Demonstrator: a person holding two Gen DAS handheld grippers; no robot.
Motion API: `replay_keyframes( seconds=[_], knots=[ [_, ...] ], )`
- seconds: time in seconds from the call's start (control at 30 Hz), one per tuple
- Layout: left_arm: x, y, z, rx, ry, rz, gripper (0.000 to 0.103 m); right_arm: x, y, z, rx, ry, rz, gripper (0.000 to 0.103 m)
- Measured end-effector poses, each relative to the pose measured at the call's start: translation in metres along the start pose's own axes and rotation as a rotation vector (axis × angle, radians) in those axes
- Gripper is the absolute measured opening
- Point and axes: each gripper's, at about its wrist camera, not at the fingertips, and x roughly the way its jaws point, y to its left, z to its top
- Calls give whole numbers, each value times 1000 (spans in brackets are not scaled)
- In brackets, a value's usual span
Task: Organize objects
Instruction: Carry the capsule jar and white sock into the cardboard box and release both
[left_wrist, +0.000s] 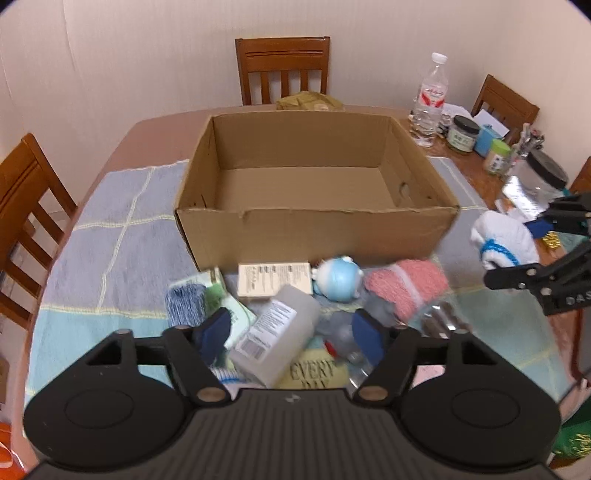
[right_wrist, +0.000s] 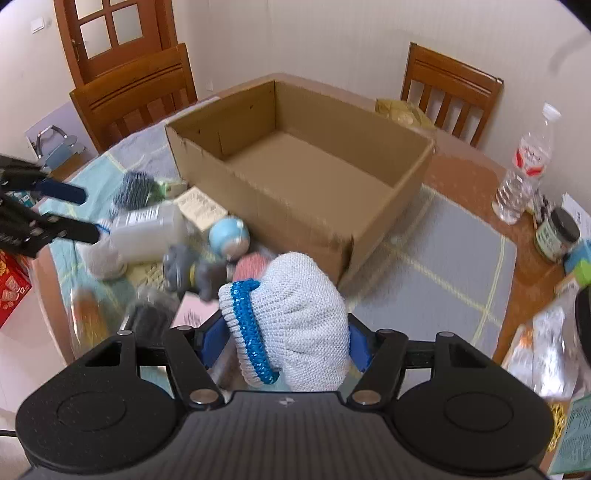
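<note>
An open, empty cardboard box (left_wrist: 314, 177) stands on the table; it also shows in the right wrist view (right_wrist: 295, 170). A pile of objects lies before it: a grey bottle (left_wrist: 275, 339), a small carton (left_wrist: 273, 278), a blue round toy (left_wrist: 338, 278), a pink cloth (left_wrist: 404, 286), a blue scrubber (left_wrist: 184, 304). My left gripper (left_wrist: 291, 332) is open above the grey bottle. My right gripper (right_wrist: 286, 341) is shut on a white knitted glove with a blue cuff (right_wrist: 295, 325), held above the table right of the pile; it shows in the left wrist view (left_wrist: 504, 240).
A checked cloth (left_wrist: 110, 236) covers the table. A water bottle (left_wrist: 430, 99), jars (left_wrist: 463, 133) and clutter stand at the right. Wooden chairs (left_wrist: 282, 68) surround the table. A grey toy (right_wrist: 192, 271) and a dark brush (right_wrist: 133, 190) lie in the pile.
</note>
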Motion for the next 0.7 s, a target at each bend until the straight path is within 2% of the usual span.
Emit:
replay_keyframes(
  seconds=[0.07, 0.2, 0.23, 0.27, 0.3, 0.4, 0.53, 0.7],
  knots=[
    [4, 2, -4, -11, 9, -37, 81, 3, 0, 2, 18, -3, -2, 70],
    [4, 7, -19, -1, 36, -29, 81, 3, -3, -4, 69, -12, 6, 70],
    [1, 7, -22, 20, 31, -29, 85, 3, -3, -6, 75, -11, -5, 70],
    [-3, 7, -26, 38, 27, -31, 96, 4, -4, -6, 80, -5, -16, 70],
    [-7, 6, -28, 53, 25, -34, 100, 5, -6, -6, 89, -2, -26, 70],
    [-16, -1, -41, 96, 14, -61, 101, 8, -10, -6, 125, 2, -25, 70],
    [-13, -17, -69, 107, 68, -64, 102, 12, -10, -8, 124, 25, -35, 70],
    [-10, -30, -105, 47, 113, -61, 102, 15, -7, -15, 106, 55, -39, 70]
  ],
)
